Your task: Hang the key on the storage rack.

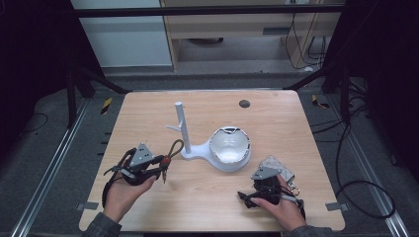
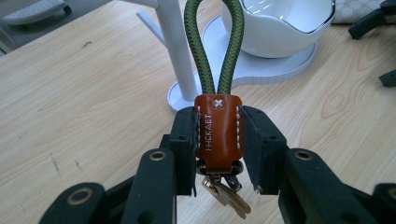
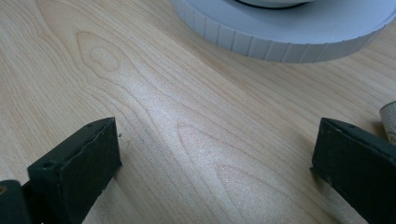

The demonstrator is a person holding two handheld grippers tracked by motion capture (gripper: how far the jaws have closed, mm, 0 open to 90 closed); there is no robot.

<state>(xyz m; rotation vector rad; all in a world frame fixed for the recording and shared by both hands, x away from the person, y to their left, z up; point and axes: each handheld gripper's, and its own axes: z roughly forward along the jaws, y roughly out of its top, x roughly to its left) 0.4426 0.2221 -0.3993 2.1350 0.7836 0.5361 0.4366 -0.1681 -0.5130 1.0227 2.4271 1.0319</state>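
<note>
Left gripper (image 2: 217, 135) clenched on keychain's brown leather tab (image 2: 218, 130), frame centre: stiff, grippy hold. Green cord loop (image 2: 214, 46) floppy, keys (image 2: 226, 196) dangle light.

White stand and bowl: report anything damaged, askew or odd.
The white bowl has a jagged, eggshell-like rim, which looks like its design rather than damage. The white stand is upright. Nothing has spilled on the table.

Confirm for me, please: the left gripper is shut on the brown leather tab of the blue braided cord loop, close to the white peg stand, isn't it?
Not quite: the braided cord loop is olive green, not blue, as the left gripper view shows. The rest holds: the left gripper is shut on its brown leather tab, close to the white peg stand.
</note>
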